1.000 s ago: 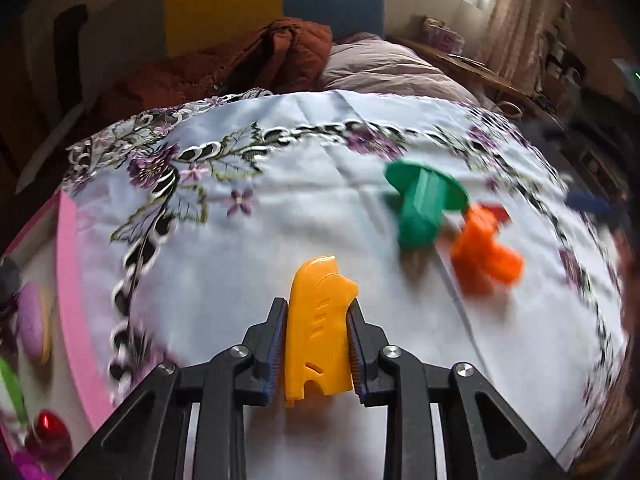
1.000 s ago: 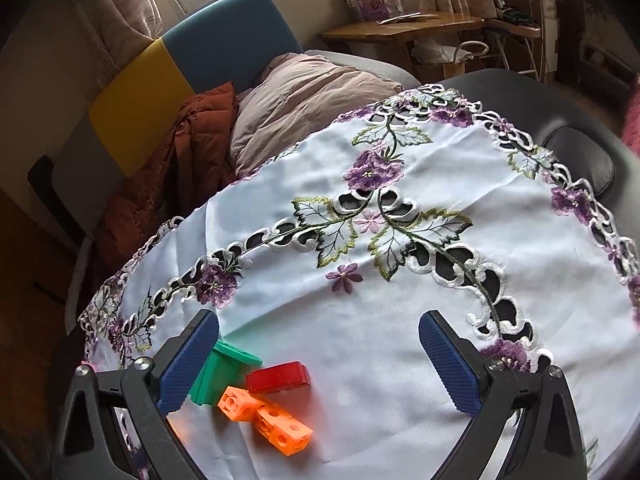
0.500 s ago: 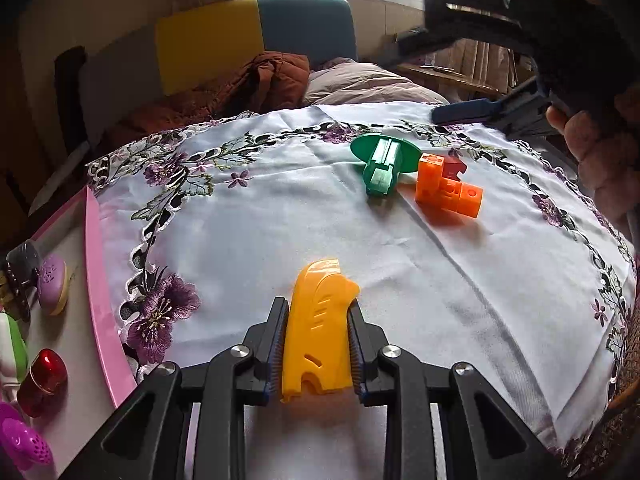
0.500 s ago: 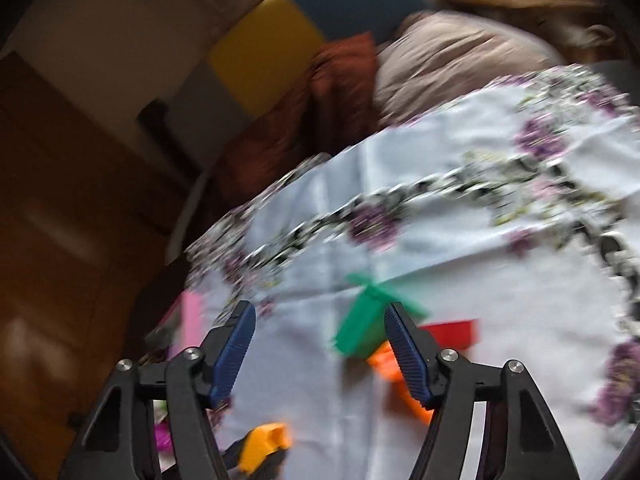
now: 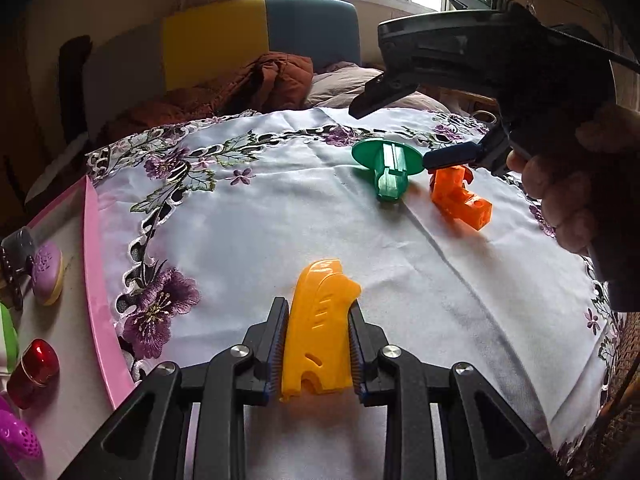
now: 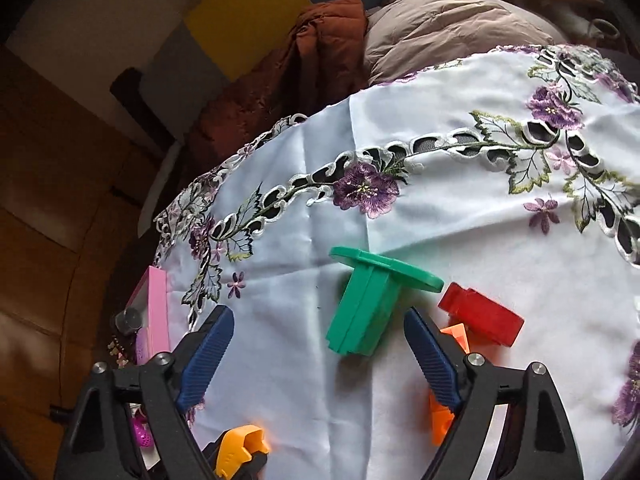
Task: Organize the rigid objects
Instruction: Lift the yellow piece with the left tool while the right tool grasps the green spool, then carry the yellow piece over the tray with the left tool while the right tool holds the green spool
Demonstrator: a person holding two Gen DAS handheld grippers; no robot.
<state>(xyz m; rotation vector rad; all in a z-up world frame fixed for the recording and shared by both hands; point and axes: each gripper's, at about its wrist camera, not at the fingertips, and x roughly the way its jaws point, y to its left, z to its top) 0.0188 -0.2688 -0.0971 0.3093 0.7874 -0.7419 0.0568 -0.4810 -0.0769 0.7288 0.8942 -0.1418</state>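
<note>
My left gripper (image 5: 318, 344) is shut on a yellow plastic piece (image 5: 320, 328), held low over the flowered white tablecloth (image 5: 260, 232); that piece also shows in the right wrist view (image 6: 240, 450). A green flanged piece (image 5: 388, 168) lies further back, with an orange block piece (image 5: 460, 200) to its right. My right gripper (image 6: 316, 354) is open and hovers over the green piece (image 6: 368, 312). The orange piece (image 6: 442, 420) is partly hidden behind its right finger. A red block (image 6: 484, 316) lies beside them.
A pink-rimmed tray (image 5: 94, 280) at the table's left edge holds several small objects, among them a purple one (image 5: 48, 266) and a red one (image 5: 34, 366). The tray shows in the right wrist view too (image 6: 154, 316). A chair with clothes stands behind the table.
My right gripper has swung left and come down over the green piece, still open. My left gripper keeps its hold on the yellow piece and has drawn back towards the tray side.
</note>
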